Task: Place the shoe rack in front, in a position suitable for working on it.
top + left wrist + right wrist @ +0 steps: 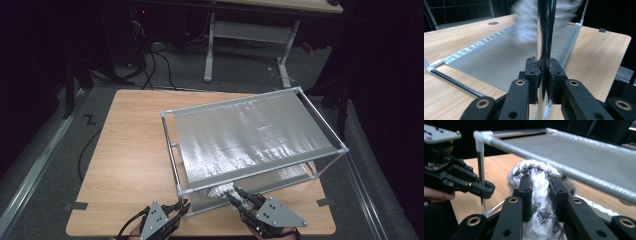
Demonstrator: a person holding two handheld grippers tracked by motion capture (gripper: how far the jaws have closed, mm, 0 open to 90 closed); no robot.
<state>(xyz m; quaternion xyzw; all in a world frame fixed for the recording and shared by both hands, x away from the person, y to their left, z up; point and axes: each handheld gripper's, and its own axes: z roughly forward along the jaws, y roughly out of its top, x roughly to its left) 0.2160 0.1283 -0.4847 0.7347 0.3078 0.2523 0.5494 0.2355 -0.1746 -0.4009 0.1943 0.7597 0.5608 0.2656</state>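
While cloth [537, 195] blurs — rack post [545, 32] cropped

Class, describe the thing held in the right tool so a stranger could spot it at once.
Start at the wooden table and find the metal-tube rack with silver fabric. At its near bottom edge, the right tool grips a crumpled white cloth with black pattern, the only soft bundle there.

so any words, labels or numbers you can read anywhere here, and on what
None: no readable text.
A black Z-shaped mark on the grey floor left of the table; it may be tape, not a letter.
The rack, its silver sheet, the patterned cloth in the right gripper and the post in the left gripper carry no print.
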